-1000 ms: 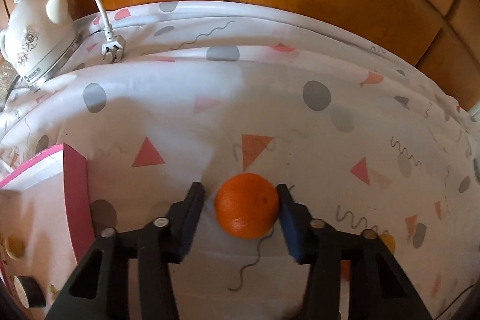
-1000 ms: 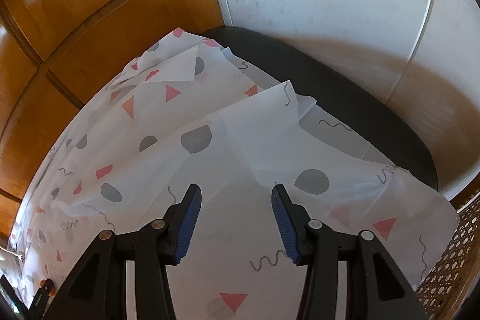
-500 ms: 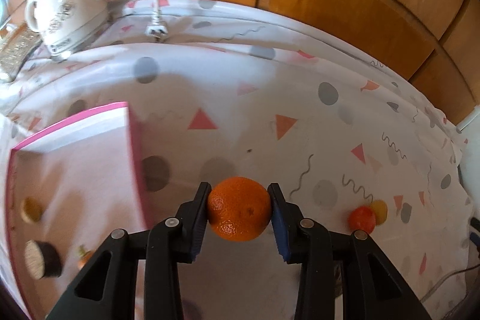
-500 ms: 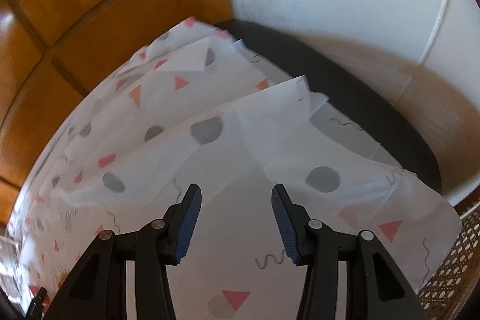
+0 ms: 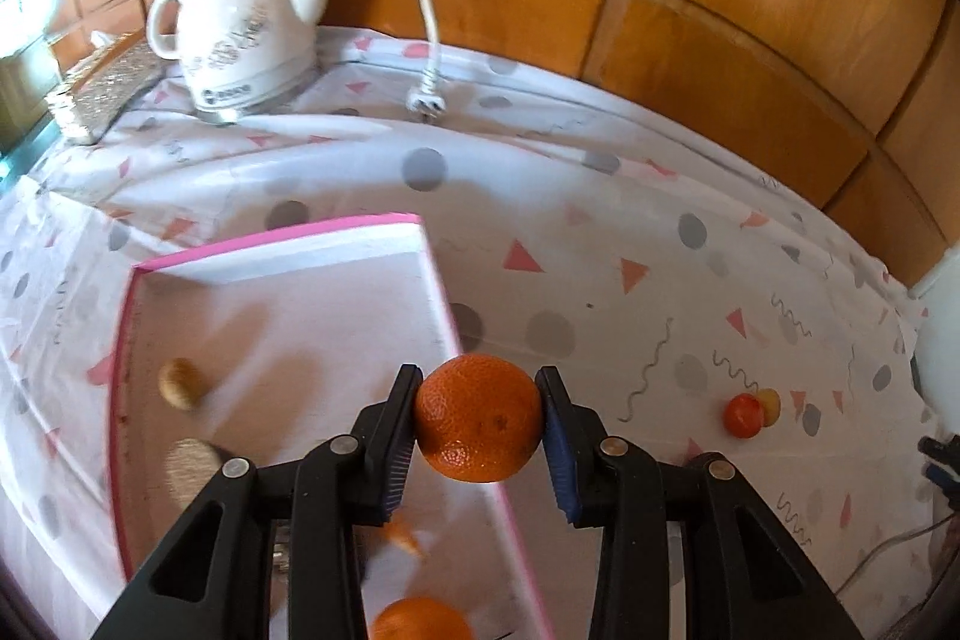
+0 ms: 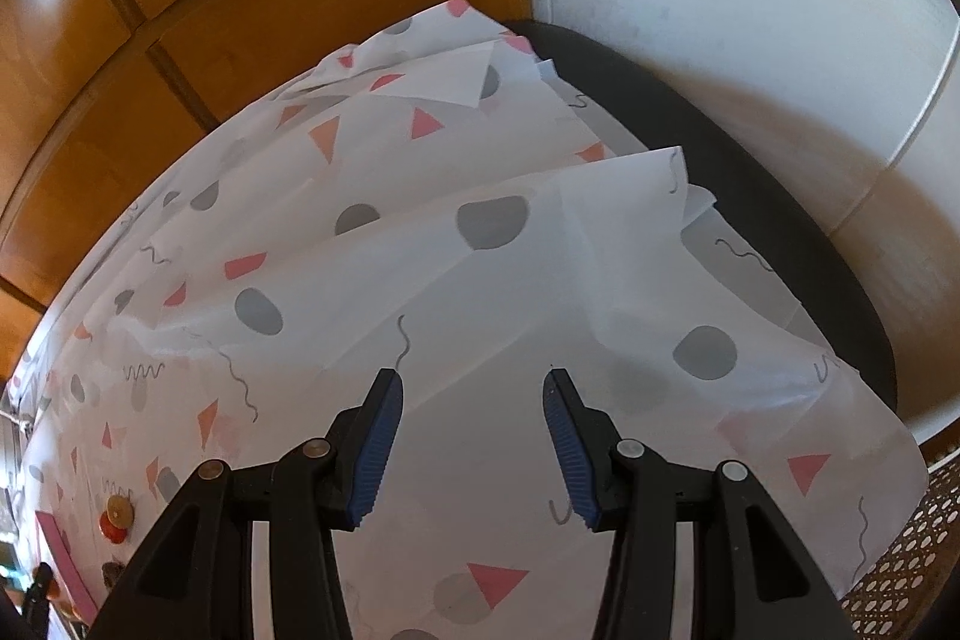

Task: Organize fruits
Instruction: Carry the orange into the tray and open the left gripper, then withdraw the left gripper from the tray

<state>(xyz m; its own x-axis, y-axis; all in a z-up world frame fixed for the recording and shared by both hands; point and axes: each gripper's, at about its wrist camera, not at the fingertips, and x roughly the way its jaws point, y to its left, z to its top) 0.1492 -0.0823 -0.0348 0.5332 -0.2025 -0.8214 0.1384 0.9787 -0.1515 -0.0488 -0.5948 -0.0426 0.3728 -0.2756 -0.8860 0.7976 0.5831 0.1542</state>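
Patterned tablecloth (image 5: 600, 232) w/ pink tray (image 5: 432, 268), white kettle (image 5: 240, 40), plug (image 5: 427, 103), 2 small fruits (image 5: 750, 409)

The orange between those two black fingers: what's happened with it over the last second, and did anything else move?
The left gripper closed on the orange, lifted it off the tablecloth and carried it to the edge of the pink tray. The right gripper stayed open and empty over the cloth; the kettle didn't move.
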